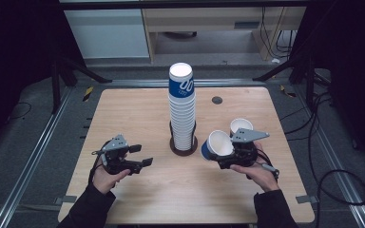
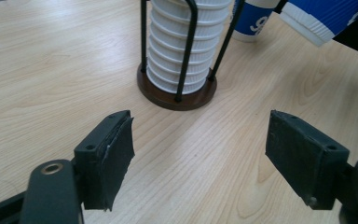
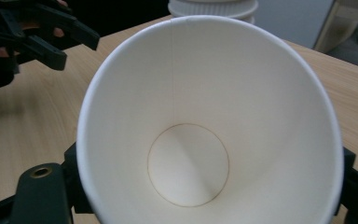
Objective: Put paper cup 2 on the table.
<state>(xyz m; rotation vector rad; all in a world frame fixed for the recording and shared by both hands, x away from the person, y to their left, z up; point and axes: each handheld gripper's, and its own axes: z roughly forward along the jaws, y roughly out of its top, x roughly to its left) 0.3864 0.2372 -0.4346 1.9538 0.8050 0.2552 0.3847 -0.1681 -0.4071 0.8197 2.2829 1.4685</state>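
Right gripper (image 1: 224,160) clamped on paper cup (image 1: 217,144) near its base — cup held off surface (image 1: 138,199), just right of cup stack (image 1: 182,111) in holder (image 1: 184,145). Cup lies tipped, long axis near level, mouth pointing toward stack and left gripper (image 1: 140,156), whose fingers (image 2: 107,156) stand wide open, empty. Judgement: bring cup upright and line axis with stack before moving on — light squeeze, thin wall dents easy.

Light wooden table (image 1: 138,114), rounded at the corners. At its middle stood a round dark base (image 1: 184,147) with thin black rods, holding a tall stack of cups (image 1: 182,107). Just right of it stood a single cup (image 1: 241,126). Farther back, a small dark disc (image 1: 217,99), perhaps a cable hole.
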